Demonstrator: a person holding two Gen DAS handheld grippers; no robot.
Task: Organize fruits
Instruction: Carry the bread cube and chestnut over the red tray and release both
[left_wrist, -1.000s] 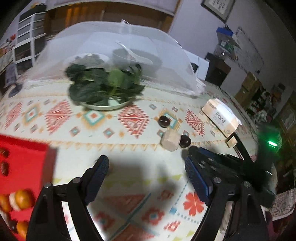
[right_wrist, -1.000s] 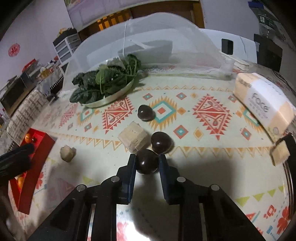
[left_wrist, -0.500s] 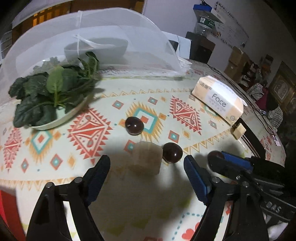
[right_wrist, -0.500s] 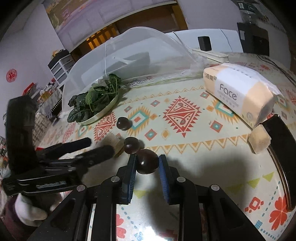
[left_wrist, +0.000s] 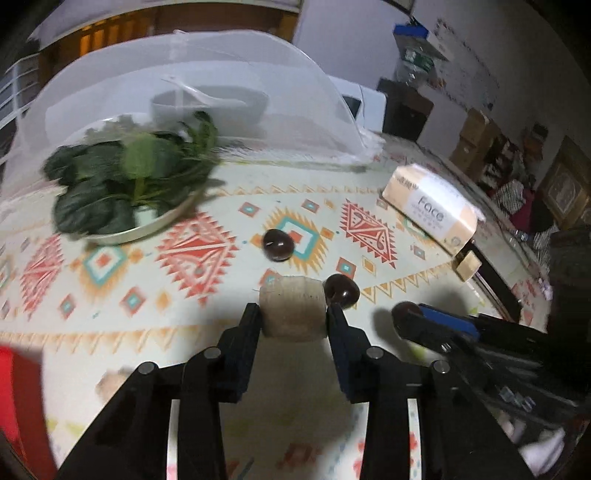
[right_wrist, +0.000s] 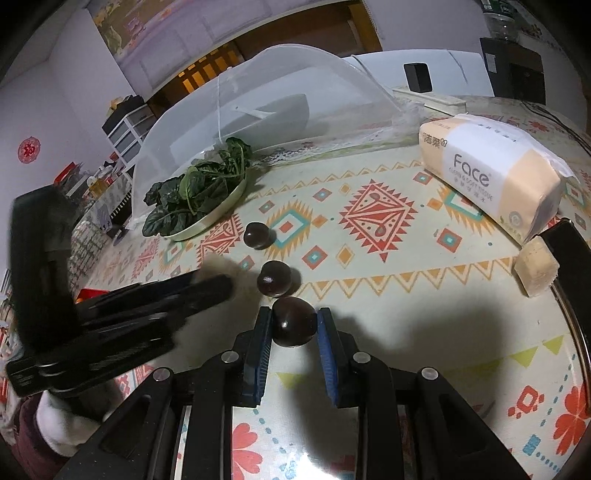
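Left gripper (left_wrist: 293, 319) is closing on the pale tan block (left_wrist: 293, 312), probably clearing it aside, while the right gripper (right_wrist: 294, 325) clamps a glossy dark round fruit (right_wrist: 294, 320) just above the patterned tablecloth (right_wrist: 406, 295).

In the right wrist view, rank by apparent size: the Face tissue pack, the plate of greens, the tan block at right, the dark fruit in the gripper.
1. Face tissue pack
2. Plate of greens
3. and 4. Dark fruit and tan block: look alike; the fruit is nearer, so unranked.
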